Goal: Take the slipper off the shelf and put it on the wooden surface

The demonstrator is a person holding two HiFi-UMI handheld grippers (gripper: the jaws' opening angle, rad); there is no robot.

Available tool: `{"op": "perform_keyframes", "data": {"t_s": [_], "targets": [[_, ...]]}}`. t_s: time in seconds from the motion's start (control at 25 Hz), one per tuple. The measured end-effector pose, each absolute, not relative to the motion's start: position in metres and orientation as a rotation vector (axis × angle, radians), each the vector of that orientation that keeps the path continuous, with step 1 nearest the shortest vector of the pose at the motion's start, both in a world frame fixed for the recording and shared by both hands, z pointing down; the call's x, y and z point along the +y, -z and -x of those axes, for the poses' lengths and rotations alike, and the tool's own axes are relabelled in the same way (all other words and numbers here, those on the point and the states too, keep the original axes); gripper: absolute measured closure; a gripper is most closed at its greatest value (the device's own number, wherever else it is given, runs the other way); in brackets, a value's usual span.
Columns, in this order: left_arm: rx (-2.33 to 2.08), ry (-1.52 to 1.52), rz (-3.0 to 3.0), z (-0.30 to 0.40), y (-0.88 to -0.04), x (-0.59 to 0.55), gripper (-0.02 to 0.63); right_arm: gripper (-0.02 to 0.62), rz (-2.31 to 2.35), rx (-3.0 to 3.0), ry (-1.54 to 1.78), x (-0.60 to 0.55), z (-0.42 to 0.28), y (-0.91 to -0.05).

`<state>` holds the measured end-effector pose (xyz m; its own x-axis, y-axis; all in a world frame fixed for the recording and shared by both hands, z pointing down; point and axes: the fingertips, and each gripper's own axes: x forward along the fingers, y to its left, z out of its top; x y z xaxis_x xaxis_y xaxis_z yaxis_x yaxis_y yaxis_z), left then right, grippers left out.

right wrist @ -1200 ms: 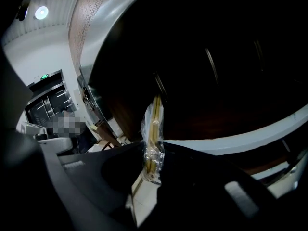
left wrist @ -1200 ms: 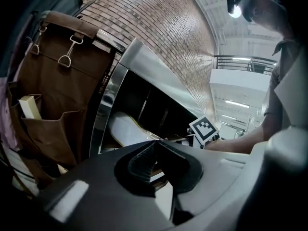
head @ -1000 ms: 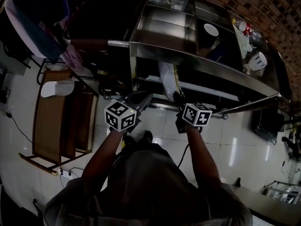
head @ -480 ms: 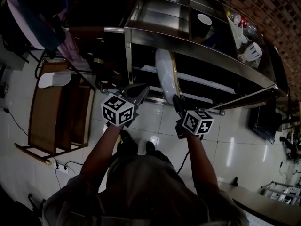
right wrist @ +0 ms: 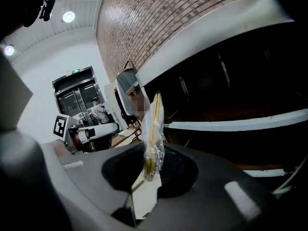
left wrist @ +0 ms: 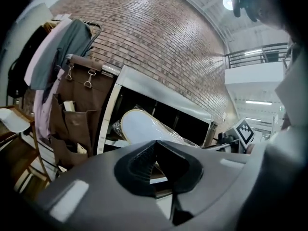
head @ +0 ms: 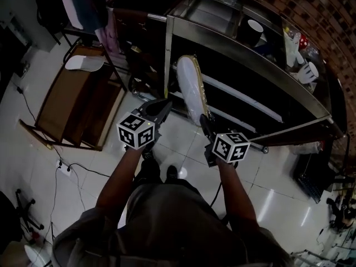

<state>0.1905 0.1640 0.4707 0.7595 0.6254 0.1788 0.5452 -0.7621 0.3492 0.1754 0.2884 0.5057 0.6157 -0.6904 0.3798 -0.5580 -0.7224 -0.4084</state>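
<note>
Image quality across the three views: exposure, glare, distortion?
Head view: dim, shelf interior nearly black, glare on floor tiles. Left gripper view: heavy fisheye, brick wall bows, ceiling lamp blown out. Right gripper view: wrapped slipper edge-on, close, slightly soft; shelf recess dark.

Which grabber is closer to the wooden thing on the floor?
Left. The left gripper hangs next to the wooden surface, not touching it. The right gripper is farther off, clamped on the slipper.
</note>
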Motion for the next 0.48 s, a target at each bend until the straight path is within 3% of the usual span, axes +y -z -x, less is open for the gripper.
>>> {"op": "perform_keyframes", "data": {"t_s": [0.48], "targets": [[0.452, -0.398, -2.774, -0.115, -0.475, 0.044, 0.601, 0.541, 2.461, 1.447, 0.795, 0.170, -0.157, -0.499]]}}
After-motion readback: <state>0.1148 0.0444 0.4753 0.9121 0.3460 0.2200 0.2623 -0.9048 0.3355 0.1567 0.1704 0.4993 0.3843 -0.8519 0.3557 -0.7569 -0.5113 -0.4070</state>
